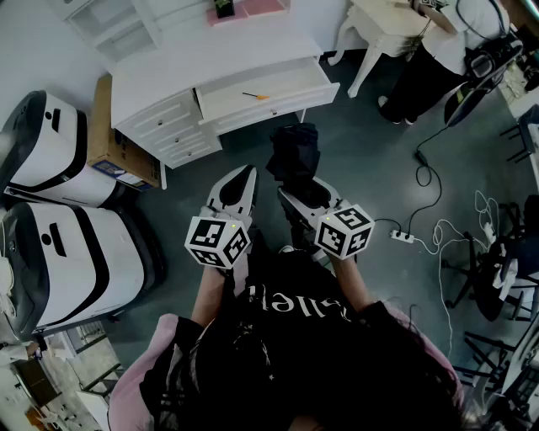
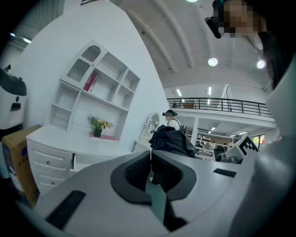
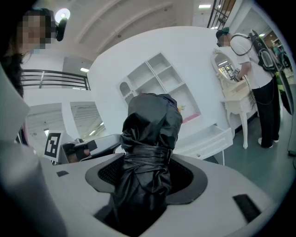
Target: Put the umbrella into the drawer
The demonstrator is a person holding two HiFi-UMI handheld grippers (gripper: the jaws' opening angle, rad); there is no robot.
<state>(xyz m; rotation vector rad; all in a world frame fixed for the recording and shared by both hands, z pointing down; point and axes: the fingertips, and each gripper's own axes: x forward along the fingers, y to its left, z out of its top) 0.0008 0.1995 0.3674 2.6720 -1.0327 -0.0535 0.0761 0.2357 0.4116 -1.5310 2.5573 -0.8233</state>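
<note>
A folded black umbrella (image 1: 293, 156) (image 3: 150, 152) stands between the jaws of my right gripper (image 1: 303, 189) (image 3: 145, 173), which is shut on it around its strapped middle. The umbrella's upper end points toward the white desk (image 1: 202, 59). The desk's wide middle drawer (image 1: 295, 80) (image 3: 217, 139) is pulled open, with a small orange pen-like thing (image 1: 257, 96) lying inside. My left gripper (image 1: 244, 175) (image 2: 150, 169) hangs just left of the right one, shut and empty. In the left gripper view the umbrella (image 2: 173, 139) shows beyond the jaws.
A cardboard box (image 1: 114, 143) leans at the desk's left, beside two white machines (image 1: 50, 151). Another person (image 1: 429, 59) stands by a small white table (image 1: 383, 25) at the back right. A power strip (image 1: 404, 237) and cables lie on the floor at right.
</note>
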